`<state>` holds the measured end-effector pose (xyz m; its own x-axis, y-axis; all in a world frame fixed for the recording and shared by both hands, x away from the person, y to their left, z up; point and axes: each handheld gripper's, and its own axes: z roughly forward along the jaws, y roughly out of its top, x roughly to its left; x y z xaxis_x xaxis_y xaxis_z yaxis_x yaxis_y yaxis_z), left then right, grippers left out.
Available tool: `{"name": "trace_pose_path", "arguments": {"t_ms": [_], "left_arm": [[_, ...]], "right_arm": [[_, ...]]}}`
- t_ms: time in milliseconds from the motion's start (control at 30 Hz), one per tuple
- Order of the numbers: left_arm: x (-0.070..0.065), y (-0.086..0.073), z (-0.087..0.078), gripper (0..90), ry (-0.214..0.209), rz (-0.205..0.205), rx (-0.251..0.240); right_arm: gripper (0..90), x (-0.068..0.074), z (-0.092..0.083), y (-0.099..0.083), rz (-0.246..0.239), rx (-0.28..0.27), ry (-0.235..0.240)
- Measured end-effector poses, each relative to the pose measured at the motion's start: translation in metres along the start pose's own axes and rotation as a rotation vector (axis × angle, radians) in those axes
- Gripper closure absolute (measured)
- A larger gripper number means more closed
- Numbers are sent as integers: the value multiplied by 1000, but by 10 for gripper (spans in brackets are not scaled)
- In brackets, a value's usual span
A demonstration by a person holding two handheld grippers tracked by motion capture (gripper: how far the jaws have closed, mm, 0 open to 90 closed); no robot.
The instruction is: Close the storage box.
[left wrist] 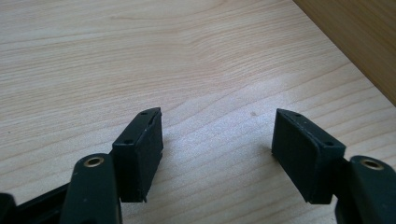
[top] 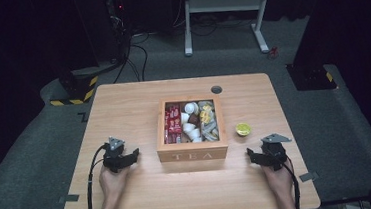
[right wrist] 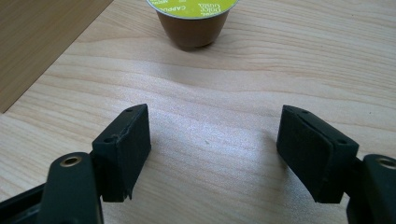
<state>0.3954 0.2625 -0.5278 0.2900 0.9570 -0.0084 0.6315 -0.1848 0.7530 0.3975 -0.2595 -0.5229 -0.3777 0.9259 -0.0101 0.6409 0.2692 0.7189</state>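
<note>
A wooden box marked TEA (top: pixel 193 154) stands mid-table with red sachets, white pods and yellow packets in its compartments. A coffee capsule with a lime-green lid (top: pixel 243 128) stands on the table right of the box; in the right gripper view the capsule (right wrist: pixel 194 28) is just ahead of the jaws. My left gripper (top: pixel 136 154) rests low on the table left of the box, open and empty (left wrist: pixel 217 144). My right gripper (top: pixel 250 155) sits right of the box, near the capsule, open with bare wood between its jaws (right wrist: pixel 212 144).
The box's wooden wall (left wrist: pixel 355 42) runs along the right of the left gripper view, and the same box wall (right wrist: pixel 42 42) appears at the left of the right gripper view. A round cable hole (top: pixel 216 89) lies behind the box. The table (top: pixel 123 109) ends close behind the hands.
</note>
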Motion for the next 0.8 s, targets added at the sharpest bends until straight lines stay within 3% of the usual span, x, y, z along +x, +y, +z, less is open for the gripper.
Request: {"name": "trace_pose_path", "arguments": {"t_ms": [100, 800], "left_arm": [[-3, -1, -1, 315, -1, 14, 5], [-4, -1, 0, 293, -7, 17, 6]], "right_arm": [[259, 0, 0, 0, 0, 0, 0], [258, 0, 0, 0, -1, 0, 0]]}}
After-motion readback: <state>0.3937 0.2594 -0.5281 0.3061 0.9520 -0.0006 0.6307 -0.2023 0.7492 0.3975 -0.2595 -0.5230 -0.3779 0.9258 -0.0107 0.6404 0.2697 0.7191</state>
